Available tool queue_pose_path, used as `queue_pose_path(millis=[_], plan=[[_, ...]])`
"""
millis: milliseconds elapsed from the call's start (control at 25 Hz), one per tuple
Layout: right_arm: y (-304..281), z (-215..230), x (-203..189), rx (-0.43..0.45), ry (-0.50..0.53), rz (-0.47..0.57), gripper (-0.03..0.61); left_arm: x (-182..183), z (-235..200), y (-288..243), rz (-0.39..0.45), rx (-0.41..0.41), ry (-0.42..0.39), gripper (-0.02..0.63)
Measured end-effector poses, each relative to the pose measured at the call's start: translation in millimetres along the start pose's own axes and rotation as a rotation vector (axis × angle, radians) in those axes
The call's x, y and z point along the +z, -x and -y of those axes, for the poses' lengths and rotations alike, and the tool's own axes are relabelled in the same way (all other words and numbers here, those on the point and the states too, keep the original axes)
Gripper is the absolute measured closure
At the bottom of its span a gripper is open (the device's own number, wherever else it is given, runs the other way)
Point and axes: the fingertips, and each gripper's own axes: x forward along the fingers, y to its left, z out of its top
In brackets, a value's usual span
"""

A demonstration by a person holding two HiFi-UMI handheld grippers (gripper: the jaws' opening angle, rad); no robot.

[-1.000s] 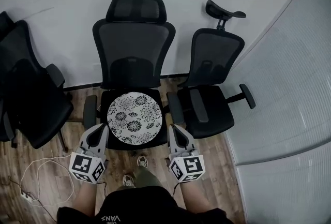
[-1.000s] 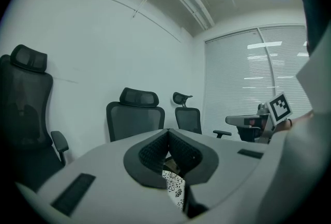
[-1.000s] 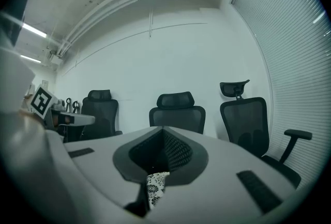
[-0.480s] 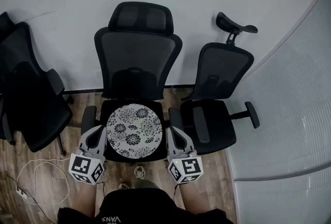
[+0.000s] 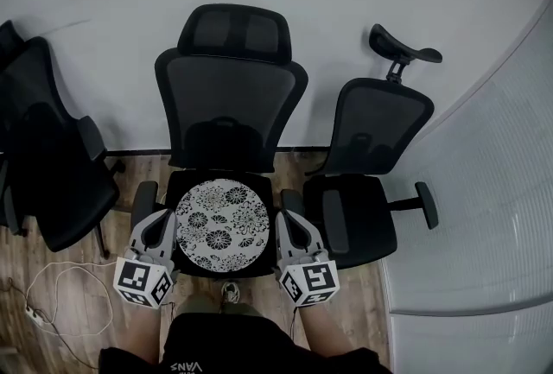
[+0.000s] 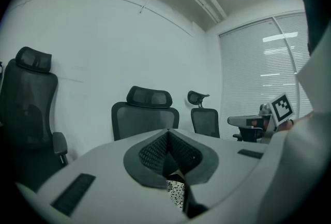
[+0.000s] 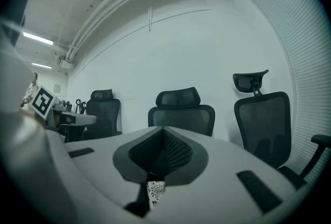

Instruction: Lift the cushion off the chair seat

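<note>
A round, flower-patterned cushion (image 5: 223,226) is lying flat in the middle of the seat (image 5: 177,184) of the middle chair (image 5: 232,96), and its rim is reaching close to the seat's front edge.

The left gripper (image 5: 161,224) is pointing along the seat's left edge near the front left corner, just beside the cushion's left rim. Its fingers (image 6: 152,153) are pressing together with nothing between them, and a sliver of the cushion (image 6: 177,193) is showing below them in the left gripper view. The right gripper (image 5: 291,224) is sitting likewise at the front right corner, just beside the cushion's right rim. Its fingers (image 7: 176,151) are also closing flat on each other and holding nothing, with a bit of the cushion (image 7: 154,191) peeking out beneath. Whether either gripper is touching the cushion is not clear. The cushion is lying between the two grippers.

A second chair (image 5: 371,148) is standing to the right and a third (image 5: 52,156) to the left. A cable (image 5: 52,294) is lying on the wooden floor (image 5: 26,251).
</note>
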Motion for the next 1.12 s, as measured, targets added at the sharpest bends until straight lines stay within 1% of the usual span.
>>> queue_pose_path(millis=[200,600,1120], plan=[[-8.4,5.3,1.8,-0.018,-0.008,0.003,0.561,4.1,-6.0,-8.7,-0.002,-0.009,-0.002,0.603],[-24.6,2.4,6.2,-0.052,-0.017,0.002,0.561,14.1,-23.2,-22.4,-0.014,-0.037,-0.012,0.603],[-45.1,10.5,-1.6,-0.065,-0.017,-0.027,0.561,3.1,-33.4,-43.0,-0.050,-0.058,-0.001,0.603]])
